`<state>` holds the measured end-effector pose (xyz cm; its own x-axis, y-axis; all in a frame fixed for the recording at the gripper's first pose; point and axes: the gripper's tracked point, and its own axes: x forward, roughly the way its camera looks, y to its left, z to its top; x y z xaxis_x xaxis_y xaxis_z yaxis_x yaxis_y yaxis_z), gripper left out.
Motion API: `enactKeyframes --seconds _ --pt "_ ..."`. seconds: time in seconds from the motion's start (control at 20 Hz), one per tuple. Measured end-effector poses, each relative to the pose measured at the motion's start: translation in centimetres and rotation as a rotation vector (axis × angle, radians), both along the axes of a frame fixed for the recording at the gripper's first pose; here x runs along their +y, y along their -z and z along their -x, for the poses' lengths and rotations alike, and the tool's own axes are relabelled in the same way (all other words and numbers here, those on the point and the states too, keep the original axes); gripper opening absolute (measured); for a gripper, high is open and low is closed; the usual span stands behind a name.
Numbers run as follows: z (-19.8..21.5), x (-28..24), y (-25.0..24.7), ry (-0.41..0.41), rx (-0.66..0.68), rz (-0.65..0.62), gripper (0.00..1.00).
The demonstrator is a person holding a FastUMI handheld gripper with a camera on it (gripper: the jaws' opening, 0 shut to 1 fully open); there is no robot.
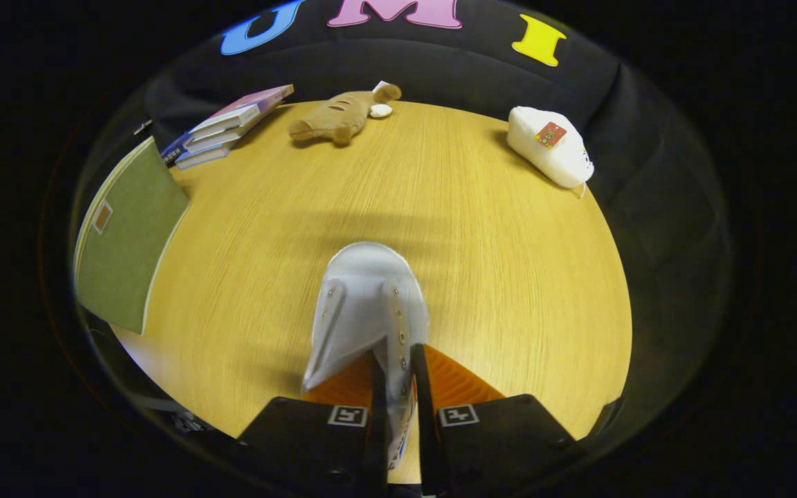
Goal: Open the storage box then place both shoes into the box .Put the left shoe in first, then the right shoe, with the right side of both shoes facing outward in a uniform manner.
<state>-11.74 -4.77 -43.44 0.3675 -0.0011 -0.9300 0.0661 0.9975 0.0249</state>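
Shoe (365, 304), white with eyelet rows, is hanging toe-forward over the wooden table (495, 277), pinched along one upper edge. Gripper (396, 366) is nearly closed, both fingers pressing on that thin side wall, probably so the shoe is riding steady for carrying to the box. Beyond the fingers are lying a green folder (125, 242), stacked books (229, 128), a brown plush toy (336, 117) and a white pouch (551, 149), all well apart.
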Motion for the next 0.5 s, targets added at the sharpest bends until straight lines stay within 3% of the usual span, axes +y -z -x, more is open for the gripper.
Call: enactKeyframes --seconds 0.05,0.35,0.5 --pt "0.1 0.2 0.2 0.016 0.007 -0.011 0.08" --pt "-0.3 1.5 -2.8 0.181 0.016 -0.137 0.05" --pt "-1.5 2.2 -6.9 0.215 -0.011 -0.171 0.05"
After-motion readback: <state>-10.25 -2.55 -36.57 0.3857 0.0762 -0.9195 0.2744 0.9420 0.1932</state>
